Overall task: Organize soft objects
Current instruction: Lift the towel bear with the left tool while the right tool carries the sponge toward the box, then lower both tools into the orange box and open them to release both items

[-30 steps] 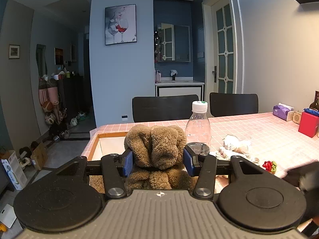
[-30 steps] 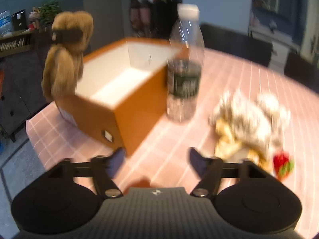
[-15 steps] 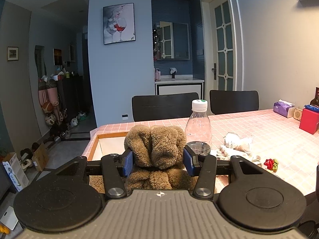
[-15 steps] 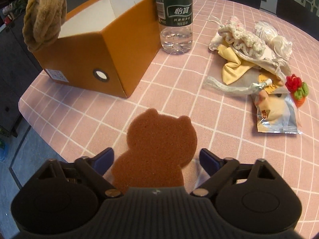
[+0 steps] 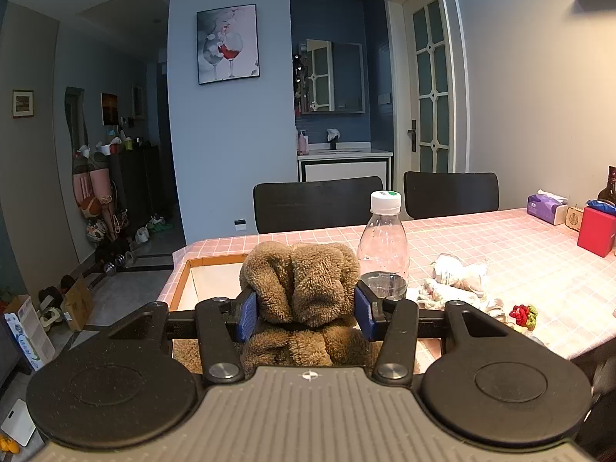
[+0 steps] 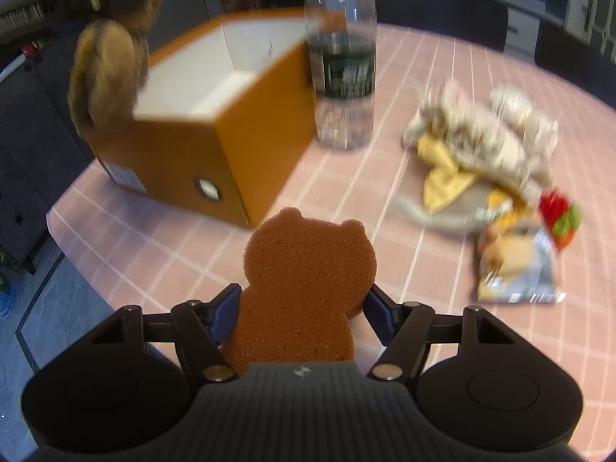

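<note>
My left gripper (image 5: 306,313) is shut on a brown plush toy (image 5: 304,288) and holds it up by the near end of the open orange box (image 5: 184,287). In the right wrist view the plush toy (image 6: 107,73) hangs at the box's (image 6: 215,134) left corner. My right gripper (image 6: 304,312) is shut on a brown bear-shaped sponge (image 6: 308,269), held above the pink tiled table (image 6: 154,246) in front of the box. The box interior is white and looks empty.
A clear water bottle (image 6: 340,77) stands right of the box. A pile of pale soft items (image 6: 481,138), a snack packet (image 6: 516,265) and a small red-green knit piece (image 6: 558,215) lie to the right. Chairs (image 5: 317,202), a tissue pack and a red box (image 5: 596,231) stand farther back.
My right gripper closed on the bear sponge and lifted it off the table toward the box. The left gripper has held the plush toy nearly still.
</note>
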### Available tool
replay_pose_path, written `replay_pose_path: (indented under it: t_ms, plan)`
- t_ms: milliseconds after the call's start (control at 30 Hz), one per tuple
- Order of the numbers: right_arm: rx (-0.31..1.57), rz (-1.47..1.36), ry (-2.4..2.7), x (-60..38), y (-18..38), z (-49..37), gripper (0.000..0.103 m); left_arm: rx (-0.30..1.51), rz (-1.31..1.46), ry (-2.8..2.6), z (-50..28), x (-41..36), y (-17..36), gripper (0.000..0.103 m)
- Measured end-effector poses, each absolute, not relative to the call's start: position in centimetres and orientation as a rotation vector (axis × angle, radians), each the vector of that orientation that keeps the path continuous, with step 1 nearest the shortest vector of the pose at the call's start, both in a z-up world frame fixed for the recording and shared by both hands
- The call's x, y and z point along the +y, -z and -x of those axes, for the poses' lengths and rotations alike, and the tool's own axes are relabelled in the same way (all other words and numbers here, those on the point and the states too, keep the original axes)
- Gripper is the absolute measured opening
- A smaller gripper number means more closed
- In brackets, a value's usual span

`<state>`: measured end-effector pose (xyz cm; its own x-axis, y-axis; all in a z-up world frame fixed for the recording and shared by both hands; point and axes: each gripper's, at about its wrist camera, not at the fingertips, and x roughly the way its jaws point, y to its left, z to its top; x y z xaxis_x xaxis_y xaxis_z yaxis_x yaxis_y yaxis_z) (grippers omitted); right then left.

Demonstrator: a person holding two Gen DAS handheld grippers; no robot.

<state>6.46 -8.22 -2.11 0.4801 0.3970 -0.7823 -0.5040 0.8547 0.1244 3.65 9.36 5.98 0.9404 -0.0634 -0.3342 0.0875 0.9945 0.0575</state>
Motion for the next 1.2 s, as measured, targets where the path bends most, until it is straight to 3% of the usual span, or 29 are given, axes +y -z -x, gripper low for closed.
replay_pose_path:
  t_ms: [233, 500, 867, 1200]
  plan:
    - [0.697, 0.19, -0.626, -7.2, -4.3, -6.5, 0.068, 0.34, -0.092, 0.061, -4.0, 9.7, -6.4, 0.057]
    - [0.598, 0.179, -0.759, -3.4, -8.4, -10.0, 0.068, 0.407, -0.106, 0.073, -6.0, 11.8, -8.3, 0.057]
    - [0.71, 0.308, -0.794, 4.7, -5.6, -16.7, 0.068, 0.614, -0.063, 0.09, -11.1, 15.3, -6.1, 0.057]
    - [0.827, 0.444, -0.796, 7.1, -1.9, -19.8, 0.07, 0.733, -0.246, 0.124, -12.3, 13.8, -3.8, 0.059]
